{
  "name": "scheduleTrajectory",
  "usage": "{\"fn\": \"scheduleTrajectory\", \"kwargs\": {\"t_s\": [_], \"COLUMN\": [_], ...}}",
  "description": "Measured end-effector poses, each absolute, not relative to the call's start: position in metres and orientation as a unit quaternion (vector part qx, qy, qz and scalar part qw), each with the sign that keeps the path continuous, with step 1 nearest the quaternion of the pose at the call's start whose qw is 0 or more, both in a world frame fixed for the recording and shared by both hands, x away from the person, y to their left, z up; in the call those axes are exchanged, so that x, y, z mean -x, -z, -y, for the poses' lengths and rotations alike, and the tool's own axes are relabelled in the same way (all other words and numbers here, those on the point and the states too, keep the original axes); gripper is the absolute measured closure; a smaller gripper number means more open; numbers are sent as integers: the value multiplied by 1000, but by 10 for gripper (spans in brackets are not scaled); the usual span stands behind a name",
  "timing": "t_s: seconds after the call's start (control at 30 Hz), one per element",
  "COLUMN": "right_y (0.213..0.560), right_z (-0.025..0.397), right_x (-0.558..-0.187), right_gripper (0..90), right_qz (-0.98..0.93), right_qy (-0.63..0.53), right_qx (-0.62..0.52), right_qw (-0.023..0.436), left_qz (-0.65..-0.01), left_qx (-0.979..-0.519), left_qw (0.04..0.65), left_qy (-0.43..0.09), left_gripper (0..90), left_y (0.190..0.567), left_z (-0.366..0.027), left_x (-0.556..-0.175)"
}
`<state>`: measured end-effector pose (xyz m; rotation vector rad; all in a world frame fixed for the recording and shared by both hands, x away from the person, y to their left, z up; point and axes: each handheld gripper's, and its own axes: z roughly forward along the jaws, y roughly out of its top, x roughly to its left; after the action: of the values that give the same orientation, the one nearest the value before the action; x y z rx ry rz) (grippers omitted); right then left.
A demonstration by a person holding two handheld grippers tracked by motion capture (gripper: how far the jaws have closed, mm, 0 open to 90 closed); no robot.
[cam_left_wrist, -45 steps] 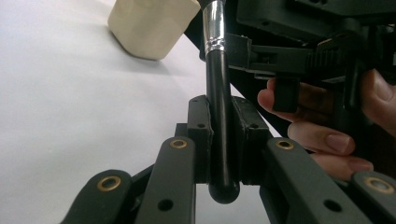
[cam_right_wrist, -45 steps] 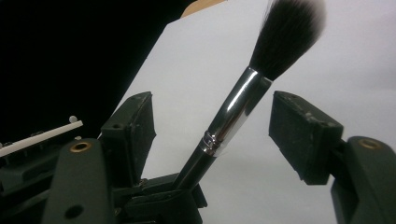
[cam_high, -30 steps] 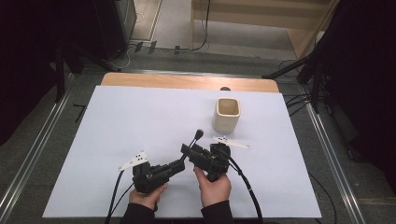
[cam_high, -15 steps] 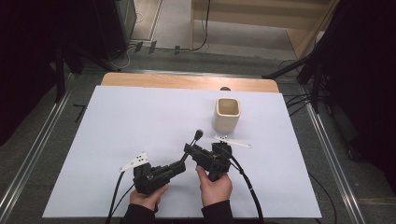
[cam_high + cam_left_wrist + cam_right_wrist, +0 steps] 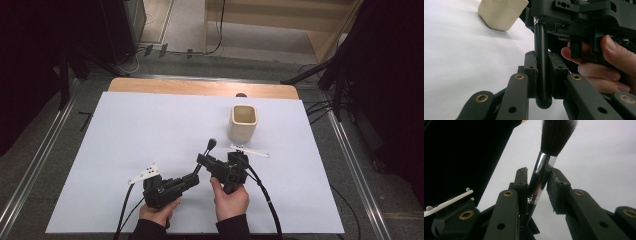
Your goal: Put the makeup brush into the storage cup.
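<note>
Nearest to me, both hands sit at the front edge of the table (image 5: 125,150). The left claw (image 5: 543,75) is clenched on the black handle of the brush (image 5: 541,62): in the left gripper view its two pads press the handle from either side, with the rounded butt end protruding below them.

The right claw (image 5: 539,187) stands around the chrome ferrule of the same brush. In the right gripper view the left pad touches the ferrule while the right pad stands off with a visible gap, so I read this claw as released, or not fully closed.

In the high view the brush (image 5: 207,152) rises obliquely between the two claws, bristles uppermost, clear of the table.

Beyond them stands the cream cup (image 5: 243,122), upright, open and well apart from the brush head.

Progress, in my judgement: the brush is lifted and is being passed between claws. Remaining: complete the handover, then carry the brush to the cup, if that is its destination.

Limits of view: the inside of the cup is only partly visible. The contact at the right pad is hard to resolve. The right gripper view cuts off the bristle tip.
</note>
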<state>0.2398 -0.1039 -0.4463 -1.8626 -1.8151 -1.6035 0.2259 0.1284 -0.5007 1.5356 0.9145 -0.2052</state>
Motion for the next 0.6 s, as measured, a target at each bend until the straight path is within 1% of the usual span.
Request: {"fn": "scheduleTrajectory", "kwargs": {"t_s": [0.27, 0.4, 0.53, 0.6], "right_y": [445, 445, 445, 444], "right_z": [106, 105, 104, 105], "right_x": [-241, -241, -241, -241], "right_gripper": [746, 764, 774, 776], "right_qz": [587, 586, 589, 588], "right_qy": [529, 529, 528, 528], "right_qx": [609, 609, 607, 608], "right_qw": [66, 74, 76, 77], "left_qz": [-396, -393, -393, -390], "left_qx": [-668, -679, -683, -687], "left_qw": [623, 614, 610, 607], "left_qy": [94, 83, 86, 81], "left_gripper": [790, 788, 786, 771], "left_y": [501, 501, 501, 501], "left_z": [-128, -126, -125, -125], "left_x": [-226, -225, -225, -225]}}
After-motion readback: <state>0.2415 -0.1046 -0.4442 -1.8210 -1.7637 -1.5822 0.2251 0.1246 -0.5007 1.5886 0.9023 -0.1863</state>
